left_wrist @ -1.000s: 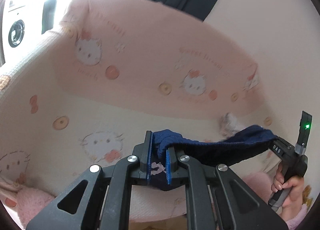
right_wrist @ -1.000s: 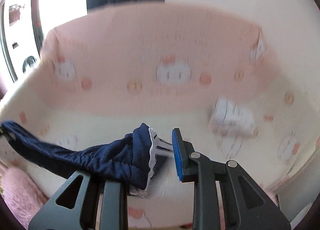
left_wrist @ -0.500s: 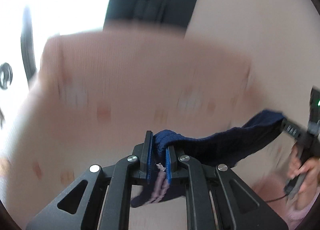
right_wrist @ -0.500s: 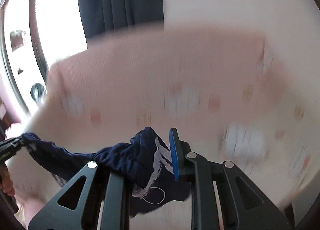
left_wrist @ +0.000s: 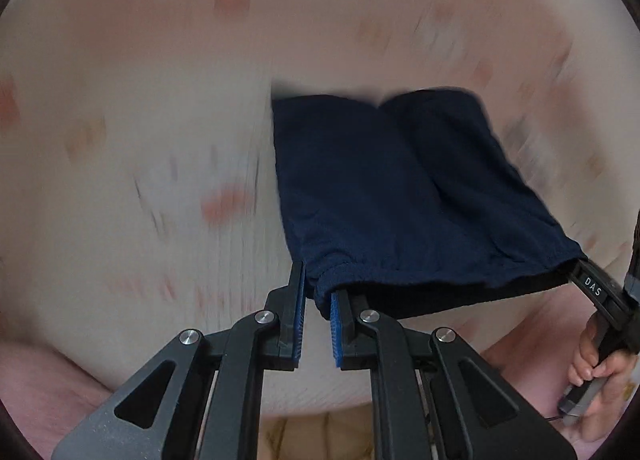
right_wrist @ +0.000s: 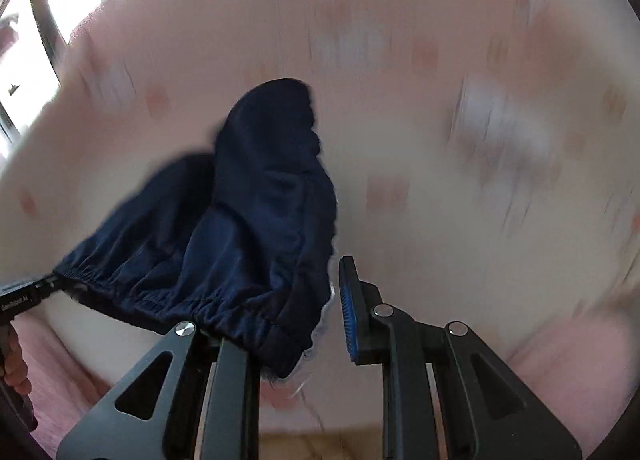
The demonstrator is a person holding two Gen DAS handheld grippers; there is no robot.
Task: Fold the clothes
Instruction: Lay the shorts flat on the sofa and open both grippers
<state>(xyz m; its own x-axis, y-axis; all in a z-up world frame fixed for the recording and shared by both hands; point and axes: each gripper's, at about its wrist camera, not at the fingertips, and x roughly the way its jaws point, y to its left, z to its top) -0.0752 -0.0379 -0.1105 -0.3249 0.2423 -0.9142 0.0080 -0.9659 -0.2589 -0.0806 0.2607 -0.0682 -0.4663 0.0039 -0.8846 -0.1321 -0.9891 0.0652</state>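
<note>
- Left claw (left_wrist: pixel 318 310) pinches one end of the elastic waistband of the navy shorts (left_wrist: pixel 404 195); its blue pads are nearly closed, with only the bunched hem between them.
- Navy shorts hang spread out between the two claws, waistband stretched taut, legs trailing away over the pink patterned bed cover (left_wrist: pixel 132 147); whether the far hems touch the cover I cannot tell through the motion blur.
- Right claw (right_wrist: pixel 304 312) holds the other end of the waistband, as the left wrist view shows; in its own view the cloth drapes over and hides the left finger, while the right pad (right_wrist: pixel 347 310) stands clear, so the jaws look partly open around a thick fold.
- By my judgement the fold is barely begun: the shorts are opened flat, no crease is made, and laying down and folding remain.
</note>
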